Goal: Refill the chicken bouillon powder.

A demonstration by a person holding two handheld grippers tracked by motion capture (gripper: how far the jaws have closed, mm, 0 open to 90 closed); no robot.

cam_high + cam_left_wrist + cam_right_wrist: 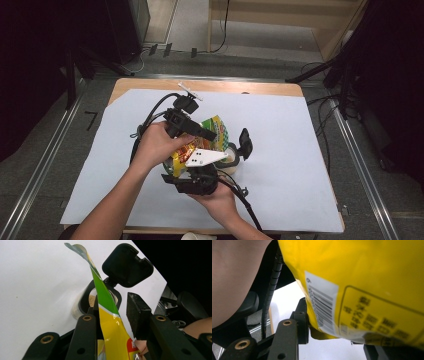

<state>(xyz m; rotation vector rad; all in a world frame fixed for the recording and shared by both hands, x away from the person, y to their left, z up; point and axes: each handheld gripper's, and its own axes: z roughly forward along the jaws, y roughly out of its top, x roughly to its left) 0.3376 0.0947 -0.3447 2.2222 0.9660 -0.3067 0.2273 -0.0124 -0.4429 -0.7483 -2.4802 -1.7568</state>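
A yellow and green snack bag (216,126) hangs tilted over a pale jar (231,160) whose black flip lid (245,142) stands open. My left gripper (206,136) is shut on the bag's upper part. In the left gripper view the bag (110,322) runs between the jaws of that gripper (113,315), its torn green corner above the jar's black rim (83,298), with tan contents inside and the lid (127,265) behind. My right gripper (187,169) is shut on the bag's lower end. In the right gripper view the barcoded yellow bag (367,277) covers the far jaw of that gripper (337,332).
A white paper sheet (290,150) covers the wooden table (270,89). Bare sheet lies left and right of the hands. Cables trail from both grippers. Metal rails (360,170) and dark stands flank the table on the floor.
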